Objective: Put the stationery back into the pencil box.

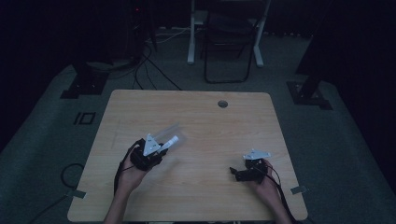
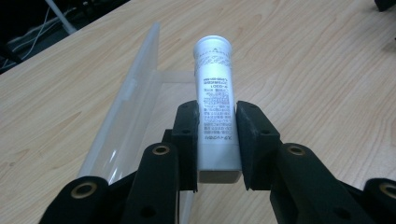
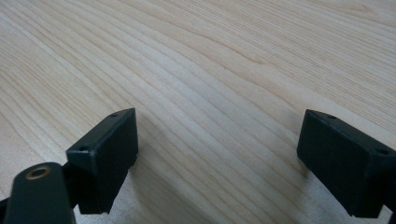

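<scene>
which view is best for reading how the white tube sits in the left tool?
Left gripper view: the white tube is close up, clamped between the left tool jaws, printed label legible, with the clear case beside it. The high view shows the tube small and dim.

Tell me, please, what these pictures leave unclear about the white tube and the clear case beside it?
- White tube: the left claw covers its sides in the left gripper view, and its print is too small to read.
- Clear case: its near end is hidden behind the claw.
- High view: both look blurred and too small.
</scene>
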